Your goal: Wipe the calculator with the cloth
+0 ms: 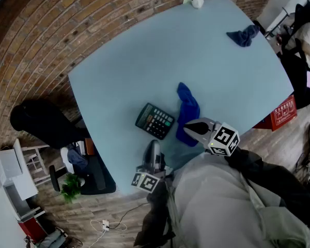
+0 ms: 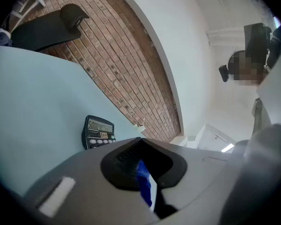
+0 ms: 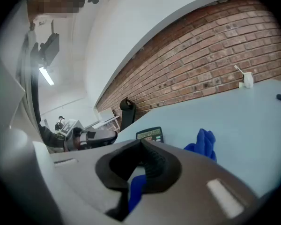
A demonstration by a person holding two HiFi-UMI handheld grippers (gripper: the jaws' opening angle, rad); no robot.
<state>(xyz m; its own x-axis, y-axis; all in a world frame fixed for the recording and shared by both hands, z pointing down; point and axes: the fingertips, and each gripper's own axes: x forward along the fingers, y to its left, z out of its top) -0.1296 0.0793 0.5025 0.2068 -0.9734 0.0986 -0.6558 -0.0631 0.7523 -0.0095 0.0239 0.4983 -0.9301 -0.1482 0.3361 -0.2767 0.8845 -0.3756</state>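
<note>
1. Head view: the calculator [image 1: 155, 121] lay near the tabletop's [image 1: 144, 61] near edge, the blue cloth [image 1: 187, 112] just beside it on the right; the left gripper [image 1: 154, 144] was at that edge, the right gripper [image 1: 189, 130] by the cloth's near end.
2. Left gripper view: its jaws were pressed together, gripping nothing; the calculator lay ahead.
3. Right gripper view: its jaws were likewise together and empty; the calculator and cloth lay ahead.
</note>
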